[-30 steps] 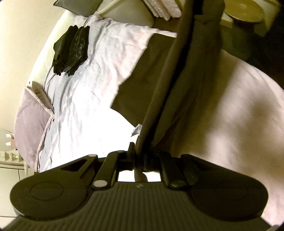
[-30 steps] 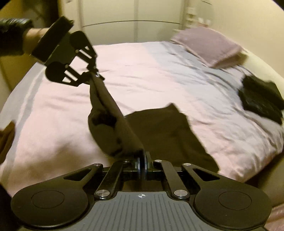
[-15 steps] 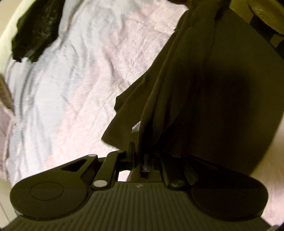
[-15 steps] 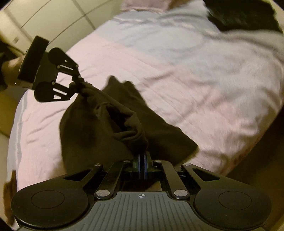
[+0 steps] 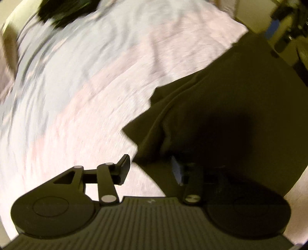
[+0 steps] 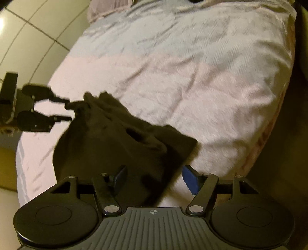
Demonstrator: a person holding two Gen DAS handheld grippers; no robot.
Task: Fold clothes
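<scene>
We have both grippers spread wide with nothing held between their fingers: the left gripper (image 5: 149, 169) stands with its jaws apart just at the near corner of the dark garment (image 5: 231, 107), and the right gripper (image 6: 155, 178) is likewise open, its blue-padded finger (image 6: 190, 180) over bare bedding and its other finger against the cloth's near edge. The garment (image 6: 115, 138) lies loose on the pale bed cover (image 6: 192, 67), rumpled rather than flat, with a raised bunched ridge running across it from the end by the left gripper (image 6: 67, 110) toward the corner in front of the right one; that ridge is its long axis, and it runs roughly from one tool to the other. So each gripper sits at its own end of the cloth, neither clearly nearer than the other, and we judge that the coming move turns on taking hold of those two ends again to smooth or fold along that line. We count one garment in play, two grippers, and one further dark heap of clothing (image 5: 65, 8) well apart at the far side of the bed (too blurred here to say how many pieces it holds). A pillow (image 6: 107, 7) lies at the head of the bed, far from the work.
</scene>
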